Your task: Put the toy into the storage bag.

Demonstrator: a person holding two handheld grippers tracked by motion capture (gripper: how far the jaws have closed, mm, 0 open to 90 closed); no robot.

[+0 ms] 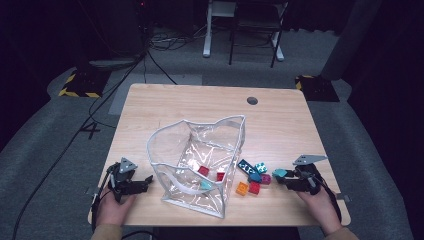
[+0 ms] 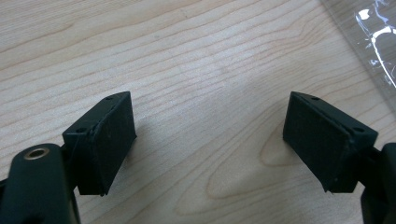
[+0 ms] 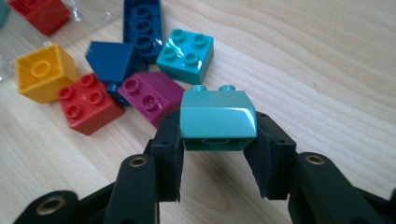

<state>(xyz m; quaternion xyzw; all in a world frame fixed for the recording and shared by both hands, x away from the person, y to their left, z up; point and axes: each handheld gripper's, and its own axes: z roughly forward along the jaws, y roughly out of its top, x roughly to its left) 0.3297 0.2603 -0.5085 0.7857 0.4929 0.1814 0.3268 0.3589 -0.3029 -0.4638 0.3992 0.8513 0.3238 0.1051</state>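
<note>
My right gripper [image 3: 218,133] is shut on a teal brick [image 3: 218,120], its pads pressing both sides; from above the same teal brick [image 1: 279,173] sits at the tip of the right gripper [image 1: 284,176], just right of the loose pile. That pile holds a red brick [image 3: 88,102], a magenta brick [image 3: 149,95], a yellow brick [image 3: 43,72], a teal square brick [image 3: 186,55] and a long dark blue brick [image 3: 142,25]. A clear zip pouch [image 1: 197,160] stands open mid-table with a few bricks inside. Left of it, my left gripper [image 1: 142,182] rests open over bare wood [image 2: 210,126].
The wooden table [image 1: 280,120] has a round cable hole [image 1: 252,100] at the back right. Its front edge runs close under both hands. A pouch corner [image 2: 373,42] shows at the upper right of the left gripper view. Beyond the table are desk legs and floor cables.
</note>
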